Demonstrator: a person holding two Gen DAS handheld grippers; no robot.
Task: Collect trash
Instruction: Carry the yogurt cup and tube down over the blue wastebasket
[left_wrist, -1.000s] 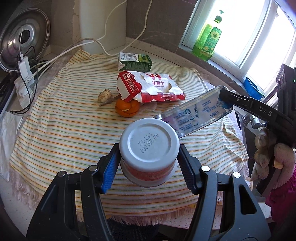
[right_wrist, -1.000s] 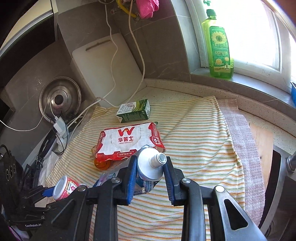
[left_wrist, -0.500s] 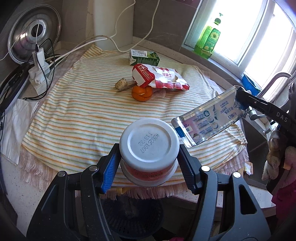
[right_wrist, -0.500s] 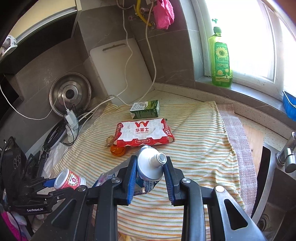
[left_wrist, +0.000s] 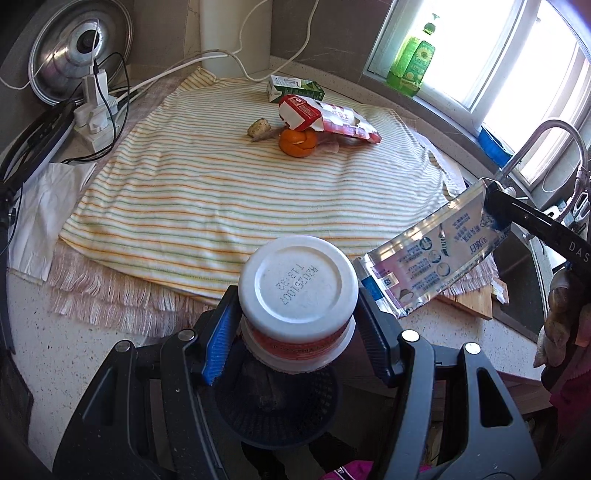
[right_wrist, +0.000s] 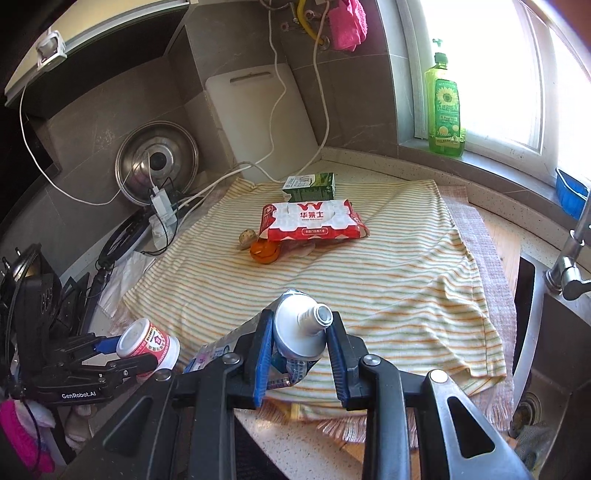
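Striped cloth (left_wrist: 207, 192) lies mostly bare; its fringed edge nears the counter rim.

Bright daylight via blown-out window (right_wrist: 498, 66), sharp pics, heavy fisheye warp, dark corners

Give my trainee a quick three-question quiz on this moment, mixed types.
1. True or false: the left tool grips a small white cup.
2. What does the right tool hold? A) green carton B) toothpaste tube C) orange peel
3. Fill in: the red snack bag lies on the ___ cloth.

Key: 1 true; 2 B, the toothpaste tube; 3 striped.
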